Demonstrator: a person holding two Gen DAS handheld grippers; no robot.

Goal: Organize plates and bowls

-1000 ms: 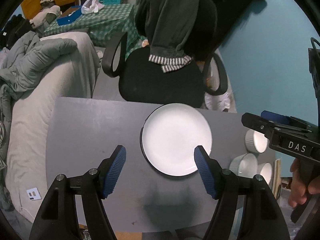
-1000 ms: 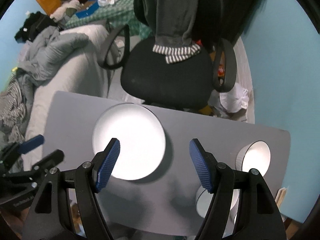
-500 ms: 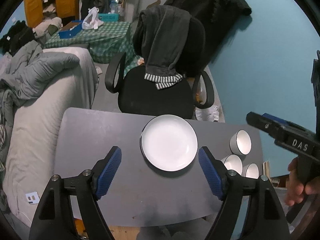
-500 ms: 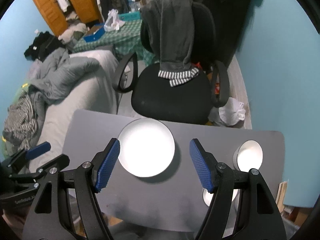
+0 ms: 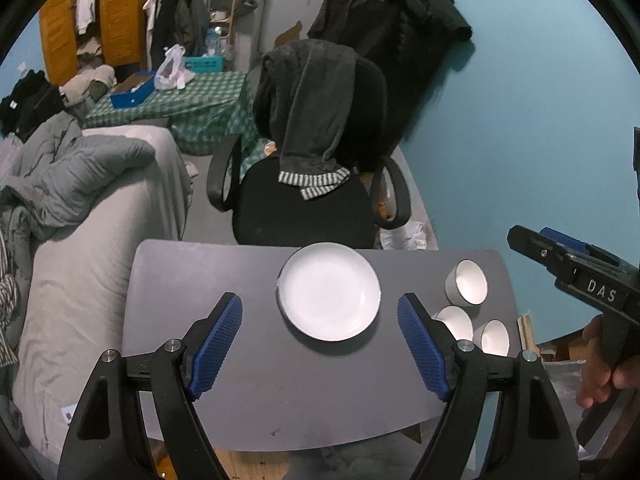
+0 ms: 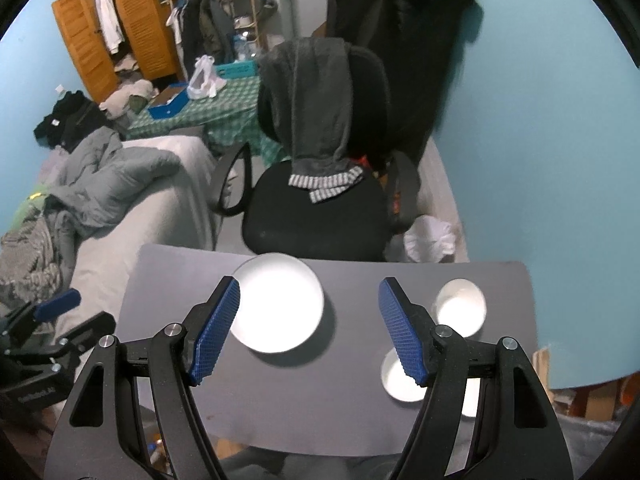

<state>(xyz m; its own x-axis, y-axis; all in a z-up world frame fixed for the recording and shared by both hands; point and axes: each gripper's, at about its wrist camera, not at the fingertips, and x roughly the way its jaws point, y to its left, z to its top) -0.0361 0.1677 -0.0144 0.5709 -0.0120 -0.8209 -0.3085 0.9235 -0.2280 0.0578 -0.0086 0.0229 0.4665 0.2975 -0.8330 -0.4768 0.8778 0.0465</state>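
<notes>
Left wrist view gives us the grey rectangular tabletop [image 5: 248, 412] from above, with a round white plate with a thin dark rim [image 5: 329, 291] lying flat near its far edge, right in front of a black office chair [image 5: 308, 208] draped with a dark grey garment [image 5: 316, 112]. Three small white bowls [image 5: 466, 282] sit in a cluster at the table's right end, well apart from the plate; two of them lie partly behind our left gripper's right finger. Our left gripper [image 5: 320, 344] hangs above the table with its blue ribbed pads [image 5: 218, 344] spread wide. Its jaws have just been opening and nothing sits between them. At the right edge of this view we see our right gripper [image 5: 576, 268] held in a hand [image 5: 600, 364].

Right wrist view shows our right gripper [image 6: 310, 330] released too, pads apart, gripping nothing, above the same table. The plate [image 6: 280, 308] appears just beyond its left pad, and one bowl [image 6: 460, 306] stands to the right of its right finger, another partly hidden behind it. A grey bed [image 6: 132, 208] with a rumpled quilt lies left of the table.
</notes>
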